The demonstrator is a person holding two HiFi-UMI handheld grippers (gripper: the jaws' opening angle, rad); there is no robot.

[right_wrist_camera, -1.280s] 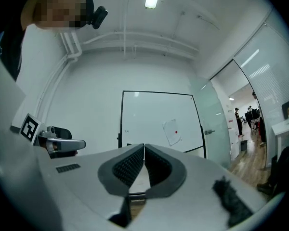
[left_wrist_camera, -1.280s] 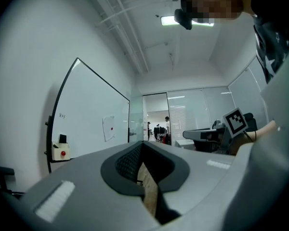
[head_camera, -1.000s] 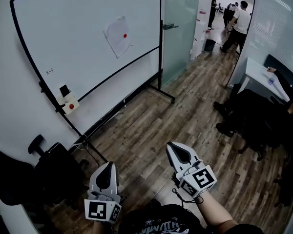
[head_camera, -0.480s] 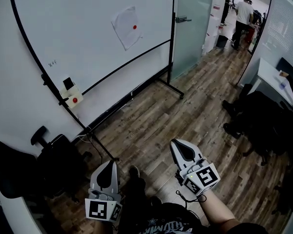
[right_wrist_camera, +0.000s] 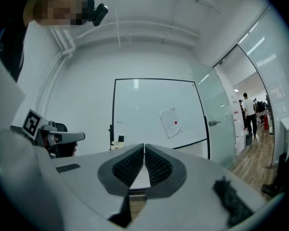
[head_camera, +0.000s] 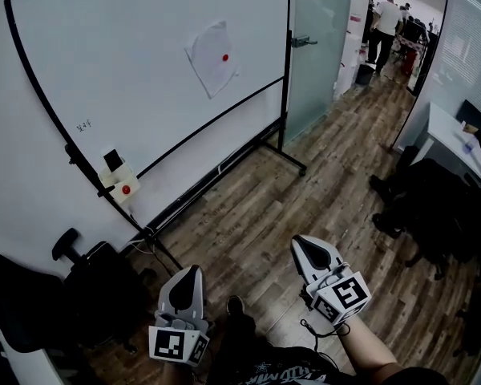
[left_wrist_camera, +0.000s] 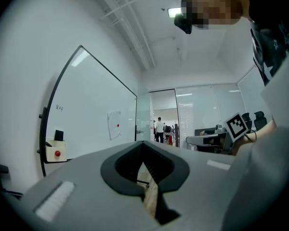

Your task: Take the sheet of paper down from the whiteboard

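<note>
Sheet of paper (head_camera: 212, 57): where is it?

— Operator: It hangs a little tilted on the whiteboard (head_camera: 104, 62), right of the board's middle. A red magnet (head_camera: 224, 57) sits on the paper. The board stands on the wooden floor (head_camera: 289, 191), just beside a frosted glass door (head_camera: 321, 30).

— Observer: And the two grippers?

— Operator: I see my left gripper (head_camera: 192, 271) low in the head view and my right gripper (head_camera: 301, 241) beside it, both well apart from the paper. In each gripper's own view the jaws meet at the tips with nothing between them. I hold nothing in either.

— Observer: Anything else on the board?

— Operator: A small pale box with a red button (head_camera: 117, 180) is fixed near its lower left frame, and there is faint writing above it.
</note>
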